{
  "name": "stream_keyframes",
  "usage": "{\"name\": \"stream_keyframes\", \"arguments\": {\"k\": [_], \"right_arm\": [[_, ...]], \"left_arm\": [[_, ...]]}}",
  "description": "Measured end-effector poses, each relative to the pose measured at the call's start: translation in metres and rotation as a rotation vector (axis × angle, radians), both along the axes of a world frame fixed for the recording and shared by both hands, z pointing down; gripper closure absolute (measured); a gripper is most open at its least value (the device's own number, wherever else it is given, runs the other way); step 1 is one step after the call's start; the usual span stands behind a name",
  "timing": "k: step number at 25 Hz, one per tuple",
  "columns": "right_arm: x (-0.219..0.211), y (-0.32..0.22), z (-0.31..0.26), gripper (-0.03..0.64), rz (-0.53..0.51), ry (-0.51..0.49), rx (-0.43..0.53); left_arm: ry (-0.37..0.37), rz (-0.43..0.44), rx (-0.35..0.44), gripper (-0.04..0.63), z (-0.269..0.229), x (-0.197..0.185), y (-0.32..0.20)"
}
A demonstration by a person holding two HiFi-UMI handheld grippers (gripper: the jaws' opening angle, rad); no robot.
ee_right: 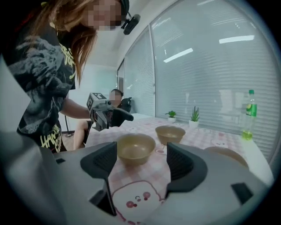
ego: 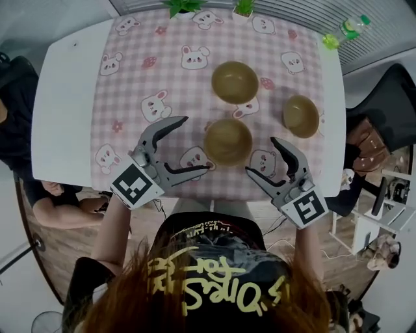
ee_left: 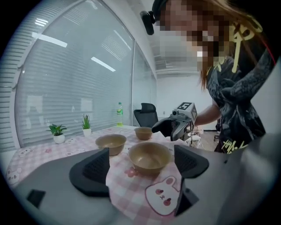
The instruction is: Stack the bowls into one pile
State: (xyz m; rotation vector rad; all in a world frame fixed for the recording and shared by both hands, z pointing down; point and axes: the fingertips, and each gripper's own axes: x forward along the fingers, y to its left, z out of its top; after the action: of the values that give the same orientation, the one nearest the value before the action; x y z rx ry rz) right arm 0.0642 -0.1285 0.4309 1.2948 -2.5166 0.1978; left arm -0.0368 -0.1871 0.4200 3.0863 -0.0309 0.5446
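Table (ego: 65, 97): white top, covered for the most part by a pink checked cloth (ego: 130, 78) printed with rabbits.
Near bowl (ego: 227, 140): tan, upright, empty, on the cloth close to the person's edge, between the two grippers and touching neither.
Far bowl (ego: 234, 81): same tan kind, upright, just beyond the near bowl, apart from it.
Side bowl (ego: 300, 116): same kind, upright, near the cloth's right edge, apart from the other two; none is stacked.
Left gripper (ego: 196, 143): jaws spread wide with nothing gripped. Its own view shows bare cloth between the pads and the near bowl in line with the gap, just ahead of the tips.
Right gripper (ego: 260, 155): jaws likewise spread wide and empty. Its own view frames the near bowl ahead of the pads, with the far bowl behind it to the right.
Bottle (ego: 348, 29): clear with green liquid, at the far right corner of the table.
Potted plants (ego: 182, 6): two small ones in white pots at the far edge.
Person (ego: 214, 273): dark printed shirt, one gripper in each hand.
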Motion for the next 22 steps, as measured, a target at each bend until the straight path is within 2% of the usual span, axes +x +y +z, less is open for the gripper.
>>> {"name": "stream_keyframes", "arguments": {"k": [3,7,12,18,22], "right_arm": [[-0.007,-0.001,0.023,0.278,-0.048,0.101,-0.064],[-0.011,-0.007,0.043,0.278,-0.086,0.183,-0.134],[-0.02,-0.015,0.059,0.278,-0.137,0.231,-0.176],[-0.031,-0.02,0.063,0.278,-0.147,0.232,-0.193],[-0.031,-0.022,0.06,0.279,-0.13,0.22,-0.188]], "left_arm": [[-0.062,0.038,0.002,0.131,0.02,0.006,0.006],[-0.257,0.078,0.03,0.13,0.052,0.012,0.01],[-0.362,0.11,0.071,0.132,0.068,0.018,0.011],[-0.407,0.126,0.112,0.133,0.078,0.027,0.012],[-0.399,0.146,0.12,0.148,0.075,0.034,0.016]]}}
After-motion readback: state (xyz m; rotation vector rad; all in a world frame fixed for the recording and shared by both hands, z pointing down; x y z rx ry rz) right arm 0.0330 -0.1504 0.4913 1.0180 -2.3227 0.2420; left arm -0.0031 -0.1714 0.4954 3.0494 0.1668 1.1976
